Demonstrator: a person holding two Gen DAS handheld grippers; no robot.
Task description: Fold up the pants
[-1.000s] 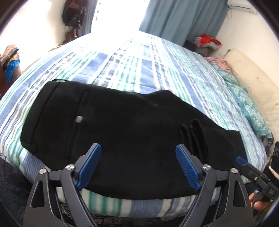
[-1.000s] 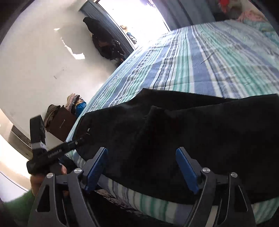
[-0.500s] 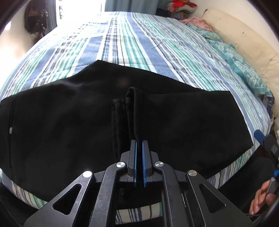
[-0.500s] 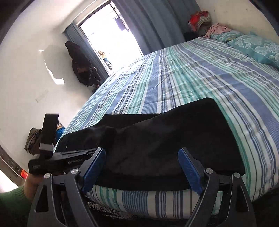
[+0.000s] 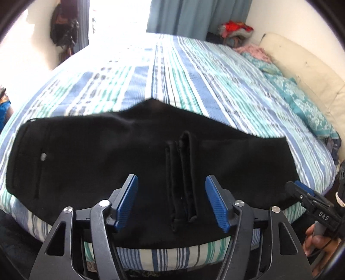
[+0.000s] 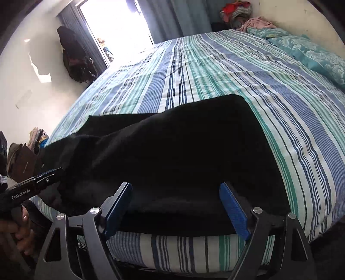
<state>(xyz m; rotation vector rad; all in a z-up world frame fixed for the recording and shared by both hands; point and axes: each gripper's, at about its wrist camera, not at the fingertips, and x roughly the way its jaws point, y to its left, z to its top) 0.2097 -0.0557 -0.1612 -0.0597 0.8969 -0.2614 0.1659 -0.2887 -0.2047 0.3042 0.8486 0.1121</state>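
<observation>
Left tool (image 5: 171,201) sits nearest in its own view, blue pads (image 5: 127,201) spread wide apart, released, gripping nothing. Between the pads runs a raised ridge of folds (image 5: 182,172), several narrow pleats of black cloth standing up from the garment, not touched by either pad.

Right tool (image 6: 175,207) likewise released, pads well apart w/ black cloth lying between and beyond them; no pinch on it. In the left view the right tool shows at the far right edge, a hand (image 5: 319,245) wrapped round its handle. In the right view the left tool pokes in from the left edge, over the pants' near-left part.

Pants (image 5: 107,163) are black, spread flat along the near edge of the bed (image 5: 183,73), across both views. Waist end w/ a pocket and small pale button (image 5: 43,156) lies to the left; leg end reaches toward the right corner of the mattress. Near hem hangs just over the mattress side.

Bed wears a striped sheet, blue, teal and white. Farther back on the right: teal patterned pillows (image 5: 301,105) against a cream headboard (image 5: 301,64). Beyond: blue curtain (image 5: 194,17), bright window, pile of clothes (image 5: 234,29) in the corner, dark bags (image 6: 75,58) hanging on the left wall.
</observation>
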